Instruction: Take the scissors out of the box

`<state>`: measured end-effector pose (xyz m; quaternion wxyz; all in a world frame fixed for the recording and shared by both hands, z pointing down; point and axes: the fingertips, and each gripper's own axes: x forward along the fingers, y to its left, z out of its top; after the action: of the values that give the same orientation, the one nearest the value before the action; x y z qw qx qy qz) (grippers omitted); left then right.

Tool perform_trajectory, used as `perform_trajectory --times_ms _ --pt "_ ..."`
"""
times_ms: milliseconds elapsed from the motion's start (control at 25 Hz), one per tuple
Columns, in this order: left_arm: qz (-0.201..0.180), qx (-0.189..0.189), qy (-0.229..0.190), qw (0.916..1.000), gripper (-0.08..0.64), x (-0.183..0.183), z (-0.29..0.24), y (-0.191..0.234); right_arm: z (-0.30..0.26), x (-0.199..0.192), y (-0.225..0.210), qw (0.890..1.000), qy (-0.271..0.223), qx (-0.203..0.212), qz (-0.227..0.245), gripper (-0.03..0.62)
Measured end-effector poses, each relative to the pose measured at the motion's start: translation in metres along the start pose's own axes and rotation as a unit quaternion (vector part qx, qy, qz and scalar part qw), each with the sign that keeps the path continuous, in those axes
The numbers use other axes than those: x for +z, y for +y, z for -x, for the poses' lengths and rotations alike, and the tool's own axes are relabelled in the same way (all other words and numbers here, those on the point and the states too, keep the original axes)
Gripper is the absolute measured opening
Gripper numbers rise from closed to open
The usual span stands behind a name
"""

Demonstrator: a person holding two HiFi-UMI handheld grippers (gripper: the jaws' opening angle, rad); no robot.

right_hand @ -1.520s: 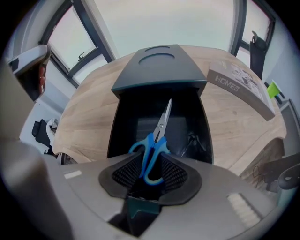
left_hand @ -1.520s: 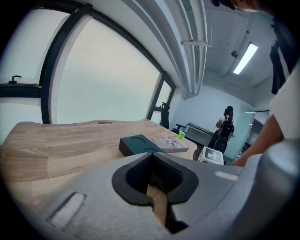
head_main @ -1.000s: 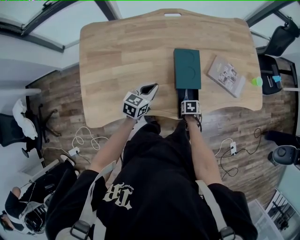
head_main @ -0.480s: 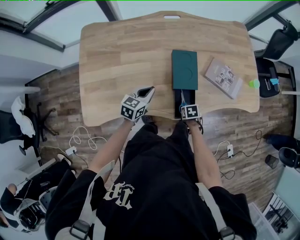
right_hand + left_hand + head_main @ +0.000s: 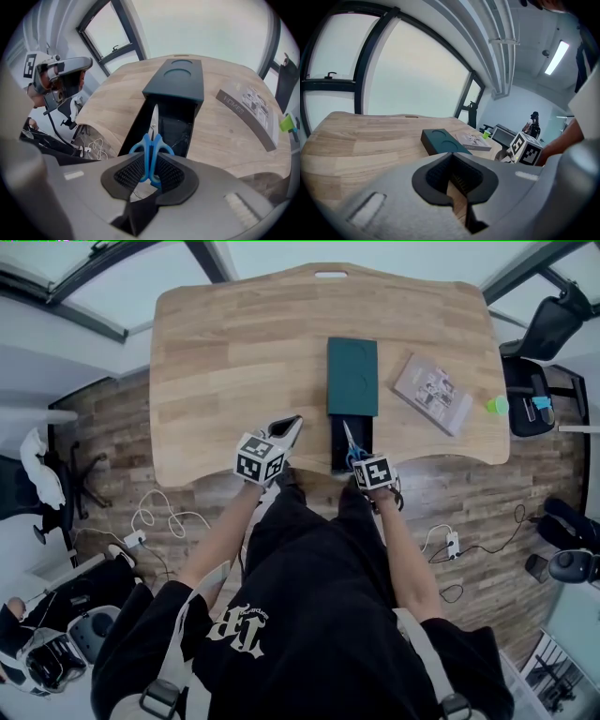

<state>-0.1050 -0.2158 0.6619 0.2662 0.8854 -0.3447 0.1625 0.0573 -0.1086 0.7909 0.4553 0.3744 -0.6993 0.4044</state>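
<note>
Two blue handles of the scissors [image 5: 151, 149] sit pinched in my right tool [image 5: 150, 172], blades pointing over the open near end of the box [image 5: 177, 89]. I judge extraction half done; next I lift clear and carry them to bare tabletop [image 5: 234, 352]. My left tool [image 5: 453, 182] hovers narrowly spread, empty.

A booklet [image 5: 429, 393] lies on the wooden table [image 5: 234, 352], white cables [image 5: 155, 517] below.

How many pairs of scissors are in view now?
1: the blue-handled scissors, held by the handles in the right gripper, blades over the open black tray of the dark green box. Others may hide under the cover.
</note>
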Motion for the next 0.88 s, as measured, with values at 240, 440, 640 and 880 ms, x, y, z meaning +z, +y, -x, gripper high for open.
perform_trajectory --times_ms 240,440,640,880 --pt "-0.004 0.012 -0.004 0.9999 0.000 0.004 -0.004 -0.020 0.029 0.008 -0.003 0.998 -0.042 0.019 0.030 0.087" --pt "-0.014 0.025 -0.019 0.9994 0.000 0.022 -0.006 -0.029 0.055 0.032 -0.016 0.995 -0.085 0.020 0.038 0.087" --pt "-0.023 0.040 -0.045 0.9979 0.000 0.052 -0.010 -0.033 0.078 0.067 -0.030 0.990 -0.131 0.021 0.042 0.087" --pt "-0.030 0.070 -0.084 0.9935 0.000 0.093 -0.004 -0.031 0.113 0.113 -0.043 0.981 -0.191 0.018 0.038 0.087"
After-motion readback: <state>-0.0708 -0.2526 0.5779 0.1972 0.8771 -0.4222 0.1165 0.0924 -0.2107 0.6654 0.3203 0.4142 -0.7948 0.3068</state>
